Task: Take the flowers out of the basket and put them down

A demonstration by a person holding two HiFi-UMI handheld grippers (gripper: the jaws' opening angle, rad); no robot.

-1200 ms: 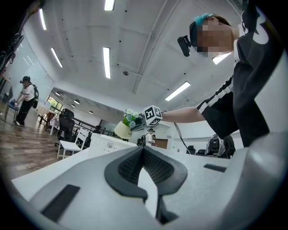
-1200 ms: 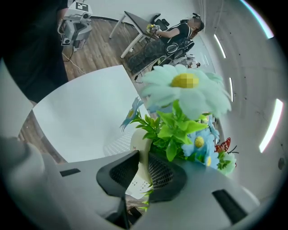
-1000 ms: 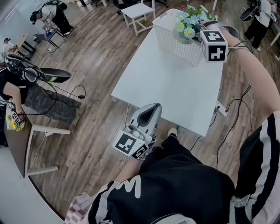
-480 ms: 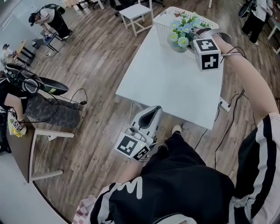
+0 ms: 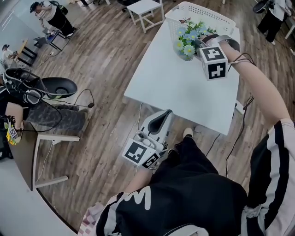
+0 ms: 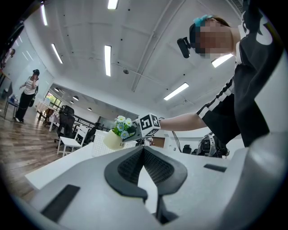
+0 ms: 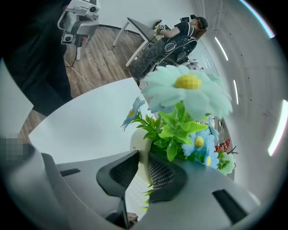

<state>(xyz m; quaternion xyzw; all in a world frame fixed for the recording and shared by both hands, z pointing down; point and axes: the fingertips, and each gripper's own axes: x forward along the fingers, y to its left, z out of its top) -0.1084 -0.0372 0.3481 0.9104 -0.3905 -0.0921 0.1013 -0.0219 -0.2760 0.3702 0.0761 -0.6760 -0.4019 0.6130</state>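
Flowers (image 5: 188, 39): small bunch, pale blue and white daisy heads w/ yellow centres, green leaves, set in a cream pot (image 7: 137, 144). Look artificial; pot looks light and rigid (my guess).

Posn: held up in the air, tilted, by the near wall of the white basket (image 5: 203, 11). Left gripper view shows the pot raised above the table (image 5: 175, 83), not resting on it. Whether fully clear of the basket rim: can't tell.

R gripper (image 7: 141, 157): jaws pinched on the pot wall, one pad outside, one inside the rim under the leaves.

L gripper (image 5: 156, 120): jaws pressed together, nothing between, low by the person's leg, off the table edge.

Step (judged): lift-out about done, carry under way. Next: bring pot over bare table, level it upright, lower till base sits, then release.
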